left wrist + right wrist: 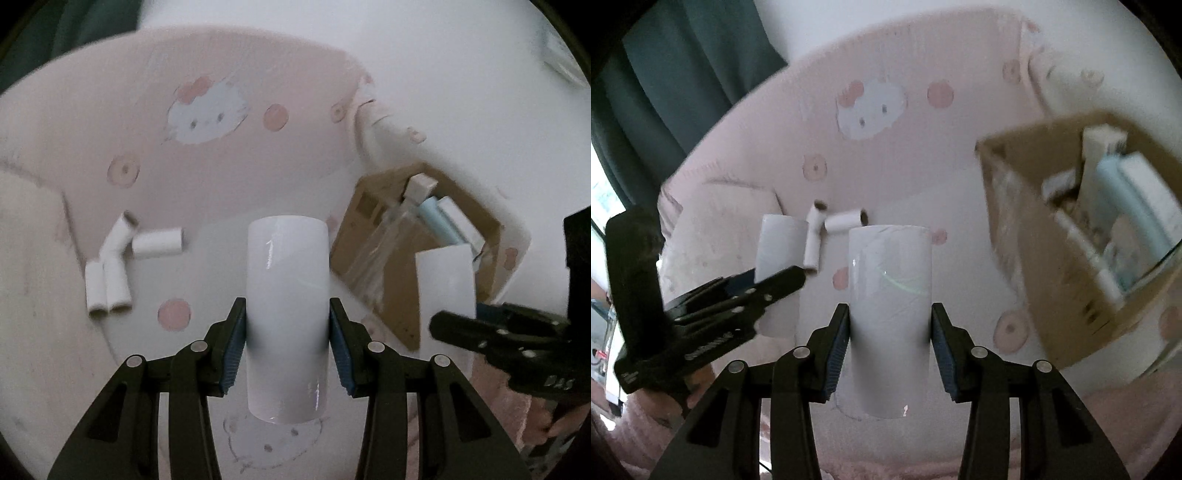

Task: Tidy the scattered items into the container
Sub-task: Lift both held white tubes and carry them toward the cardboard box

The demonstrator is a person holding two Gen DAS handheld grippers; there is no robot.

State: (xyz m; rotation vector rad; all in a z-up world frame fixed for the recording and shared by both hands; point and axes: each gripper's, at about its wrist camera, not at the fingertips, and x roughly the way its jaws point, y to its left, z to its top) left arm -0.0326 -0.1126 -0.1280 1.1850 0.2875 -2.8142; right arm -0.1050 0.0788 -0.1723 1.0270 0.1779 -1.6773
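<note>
While both wrist cameras look down on the pink cat-print blanket [110,110], each shows something the other hides. From the left wrist, the left gripper [287,347] pinches a glossy white cylinder [287,314] between its blue pads [232,354], the cylinder's long axis running away from the camera toward the far side. The right gripper [517,343] enters at the right edge, closed on its own white cylinder [445,291], which overlaps the near corner of the cardboard box [373,206].

From the right wrist, the right gripper [889,350] clamps that second cylinder [889,314], again pointing lengthwise away, and the box [1034,258] sits to the right, open, with a pale blue tube [1123,206] and white packages leaning inside. The left gripper [738,295] appears at the left holding its cylinder [779,243]. Beyond it, several small white tubes [827,229] lie scattered on the blanket; in the left view they [118,266] lie to the left.
</note>
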